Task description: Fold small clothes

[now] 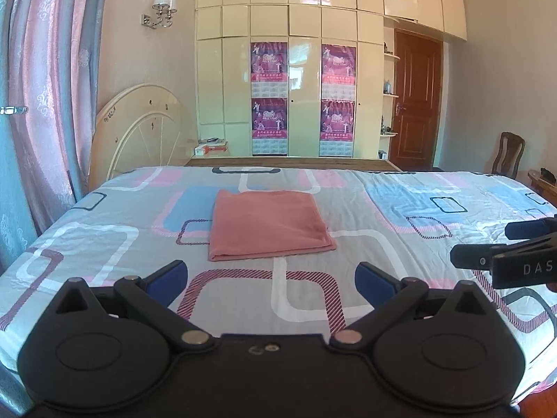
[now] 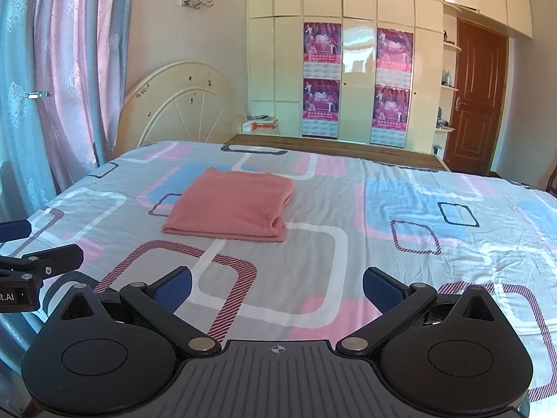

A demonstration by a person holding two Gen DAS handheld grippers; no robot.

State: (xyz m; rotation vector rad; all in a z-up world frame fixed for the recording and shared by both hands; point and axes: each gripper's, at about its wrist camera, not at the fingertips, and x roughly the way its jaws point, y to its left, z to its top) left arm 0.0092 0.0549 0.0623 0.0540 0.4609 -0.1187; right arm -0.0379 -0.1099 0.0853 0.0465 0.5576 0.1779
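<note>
Patterned bed [image 1: 348,209], folded pink cloth [image 1: 268,224] flat, seemingly longer toward the wardrobe [image 1: 299,80], left gripper [image 1: 269,275] and right gripper [image 2: 276,284] fingers spread, empty.

Bright daylight through curtains [image 1: 45,104] — wardrobe [image 1: 313,7] glare, fisheye-bent edges.

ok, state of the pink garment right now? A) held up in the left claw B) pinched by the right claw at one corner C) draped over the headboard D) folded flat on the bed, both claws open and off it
D: the pink garment lies folded in a neat rectangle on the bed sheet, while the left claw and right claw both stand open, short of it and empty.
</note>
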